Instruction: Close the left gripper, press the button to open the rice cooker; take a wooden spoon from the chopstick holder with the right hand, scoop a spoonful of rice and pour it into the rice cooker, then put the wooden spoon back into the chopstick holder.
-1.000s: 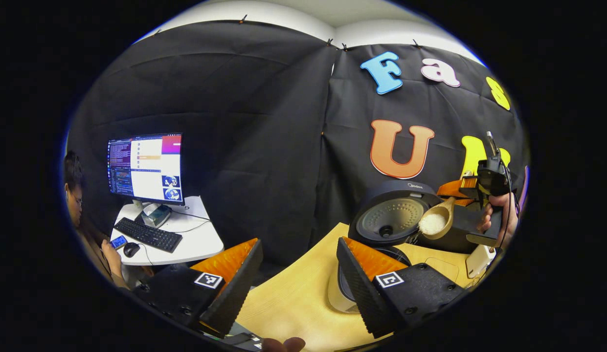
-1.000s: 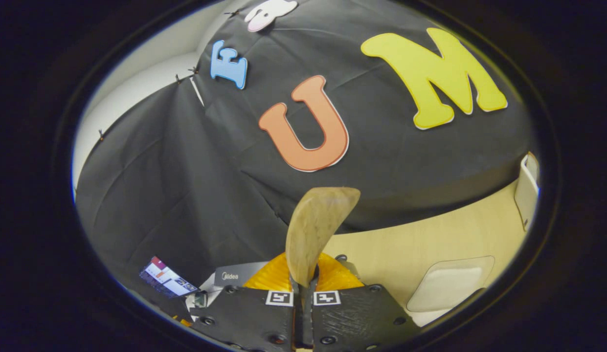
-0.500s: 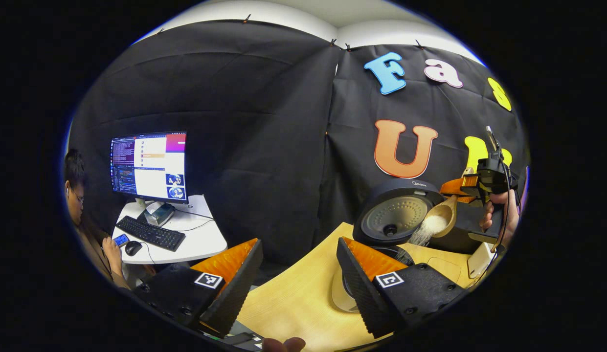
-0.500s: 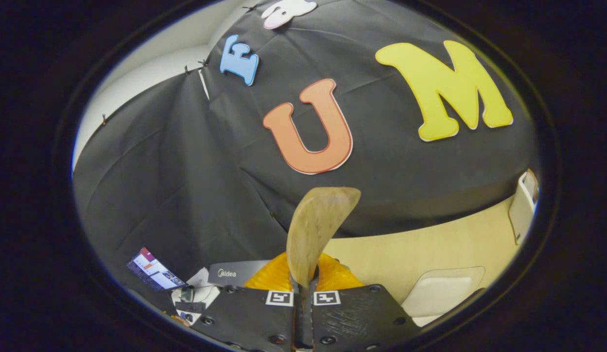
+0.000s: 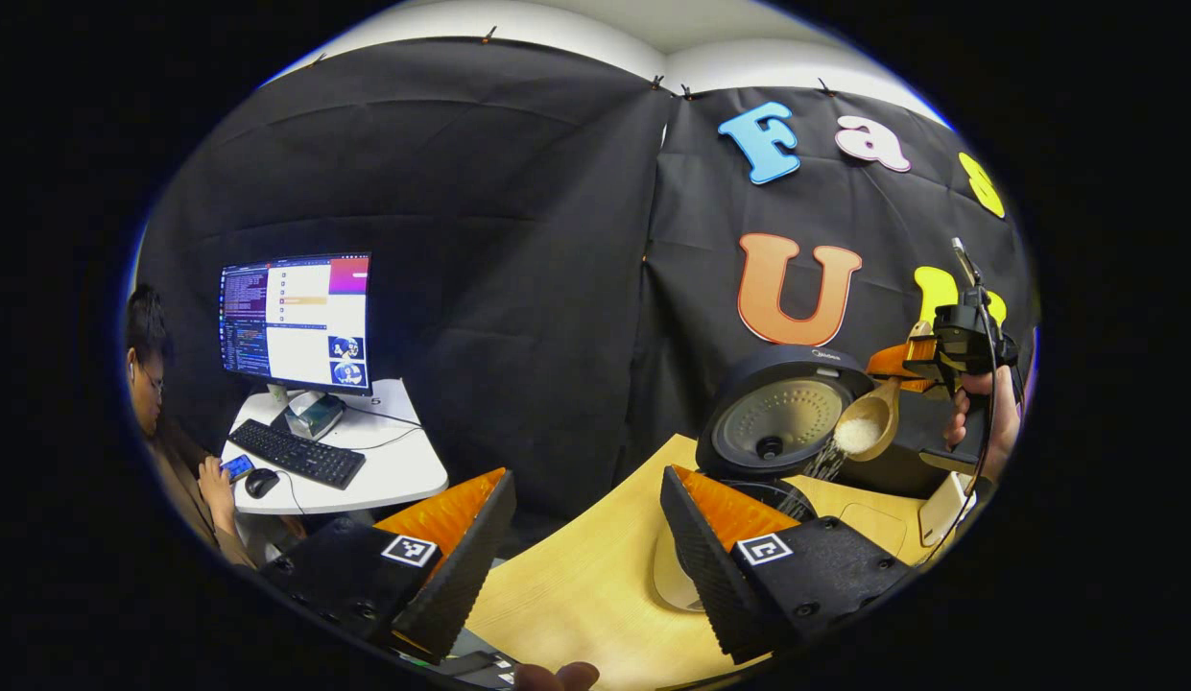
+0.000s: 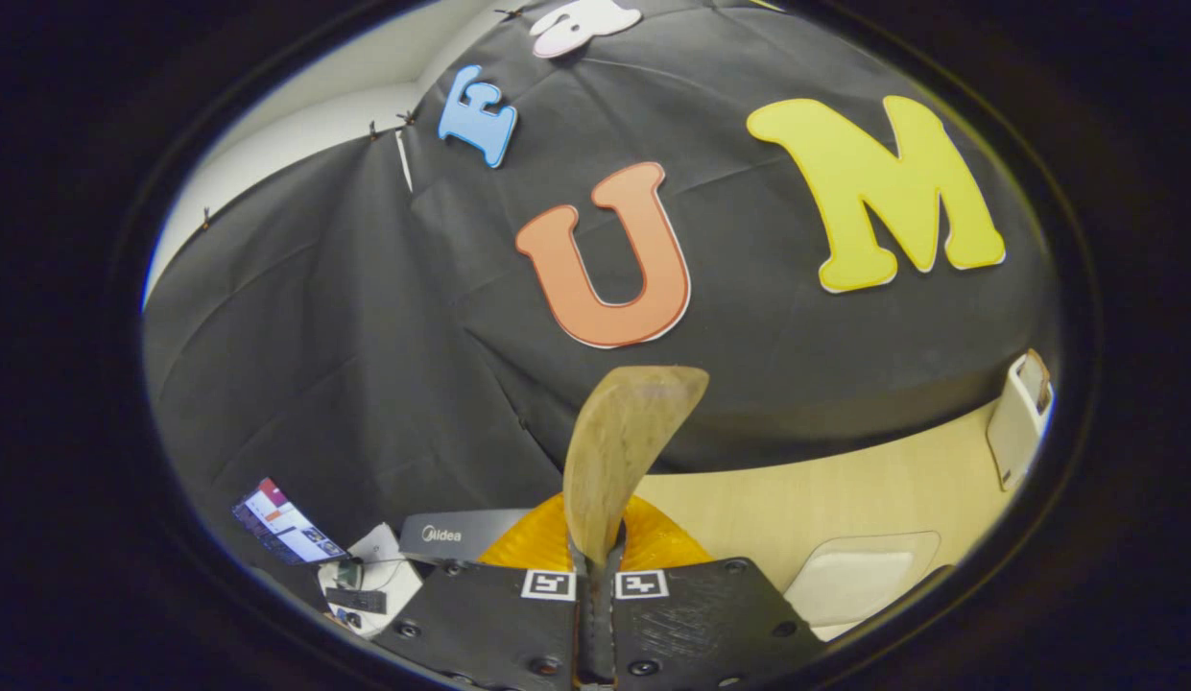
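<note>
The rice cooker's open lid [image 5: 777, 415] stands upright at the right of the left gripper view, with its white body [image 5: 670, 578] partly hidden behind one finger of my left gripper [image 5: 585, 542]. That gripper is open and holds nothing. Farther right, a hand [image 5: 979, 422] holds my right gripper [image 5: 926, 360], which is shut on the handle of the wooden spoon [image 5: 871, 422]. The spoon is tilted over the cooker and white rice [image 5: 852, 437] streams down from it. In the right gripper view the spoon's back [image 6: 619, 451] rises from between my right gripper's [image 6: 595, 566] closed fingers.
The cooker stands on a pale wooden table [image 5: 576, 585]. A white upright container [image 6: 1017, 422] and a pale flat tray [image 6: 864, 576] sit on the table at the right. Off to the left, a person [image 5: 158, 403] sits at a white desk with a monitor [image 5: 296, 321].
The spoon has tipped further over the cooker, and rice that lay heaped in it now falls out. The right gripper has risen slightly. The left gripper stays open.
</note>
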Demonstrator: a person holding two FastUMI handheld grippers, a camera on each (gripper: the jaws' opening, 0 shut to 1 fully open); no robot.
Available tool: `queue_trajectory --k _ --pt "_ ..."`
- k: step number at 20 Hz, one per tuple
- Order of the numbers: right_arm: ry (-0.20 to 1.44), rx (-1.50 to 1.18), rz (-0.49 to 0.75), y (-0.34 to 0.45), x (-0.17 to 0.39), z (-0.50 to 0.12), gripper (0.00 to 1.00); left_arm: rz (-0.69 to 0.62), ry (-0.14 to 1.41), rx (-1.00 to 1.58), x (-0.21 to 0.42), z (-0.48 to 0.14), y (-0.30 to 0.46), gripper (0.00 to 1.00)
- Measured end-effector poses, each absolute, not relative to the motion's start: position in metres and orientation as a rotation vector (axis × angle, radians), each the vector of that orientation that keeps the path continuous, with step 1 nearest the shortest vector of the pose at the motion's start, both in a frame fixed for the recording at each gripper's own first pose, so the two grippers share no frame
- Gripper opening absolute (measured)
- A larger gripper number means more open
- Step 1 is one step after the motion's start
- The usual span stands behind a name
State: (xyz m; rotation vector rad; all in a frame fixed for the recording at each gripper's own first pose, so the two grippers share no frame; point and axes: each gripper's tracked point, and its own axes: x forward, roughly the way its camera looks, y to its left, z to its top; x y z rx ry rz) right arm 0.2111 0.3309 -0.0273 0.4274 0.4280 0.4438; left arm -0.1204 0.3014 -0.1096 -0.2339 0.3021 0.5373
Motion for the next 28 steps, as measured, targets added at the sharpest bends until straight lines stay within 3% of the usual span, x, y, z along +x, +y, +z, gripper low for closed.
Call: queue_trajectory --k 19,28 --pt "0.305 0.283 0.418 0.337 0.206 -0.025 0.00 0.569 0.318 -0.262 -0.137 -0.126 0.299 0.97" --pt "0.211 0.140 0.489 0.364 0.184 -0.012 0.00 0.567 0.335 -0.270 -0.142 -0.138 0.290 0.99"
